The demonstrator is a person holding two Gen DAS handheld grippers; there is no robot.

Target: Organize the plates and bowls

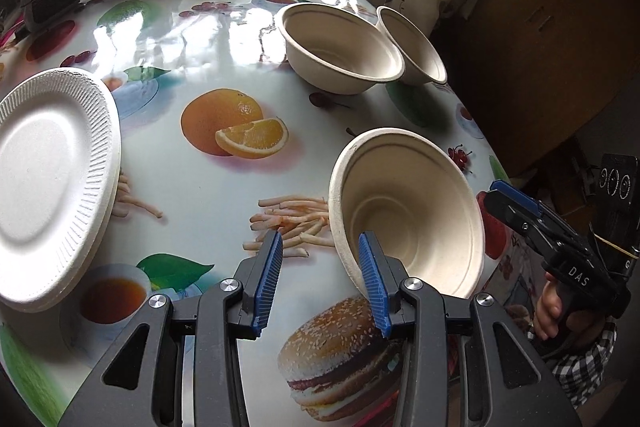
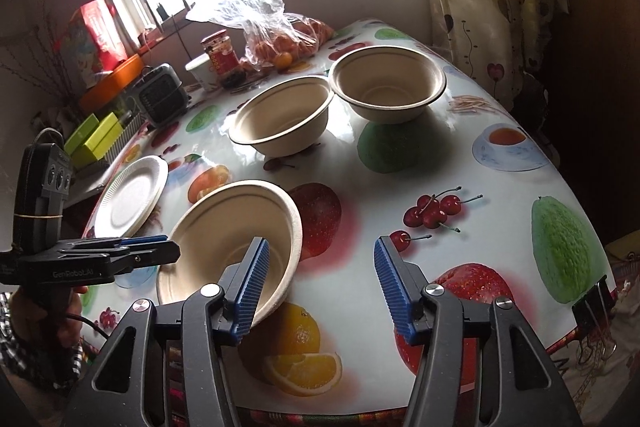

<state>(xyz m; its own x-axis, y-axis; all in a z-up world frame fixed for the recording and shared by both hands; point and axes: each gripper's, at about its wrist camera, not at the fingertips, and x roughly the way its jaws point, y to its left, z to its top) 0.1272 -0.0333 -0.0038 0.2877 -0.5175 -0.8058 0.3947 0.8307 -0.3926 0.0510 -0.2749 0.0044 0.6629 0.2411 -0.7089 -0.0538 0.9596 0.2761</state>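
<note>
Blue ribbed fingers [image 1: 372, 279] of the left gripper [image 1: 320, 279] stand apart with nothing pinched; one rises in front of the near rim of a tilted beige bowl [image 1: 412, 211], though contact cannot be told. That bowl leans on the fruit-print desk [image 1: 192, 195] near its front edge. The right gripper [image 2: 318, 283] is likewise released, its left finger [image 2: 252, 283] overlapping the same bowl's rim. Two more bowls [image 2: 280, 115] stand upright farther back, rims touching. White paper plates [image 1: 52, 183] lie stacked at the left. A bag of oranges [image 2: 280, 43] sits by the window.
</note>
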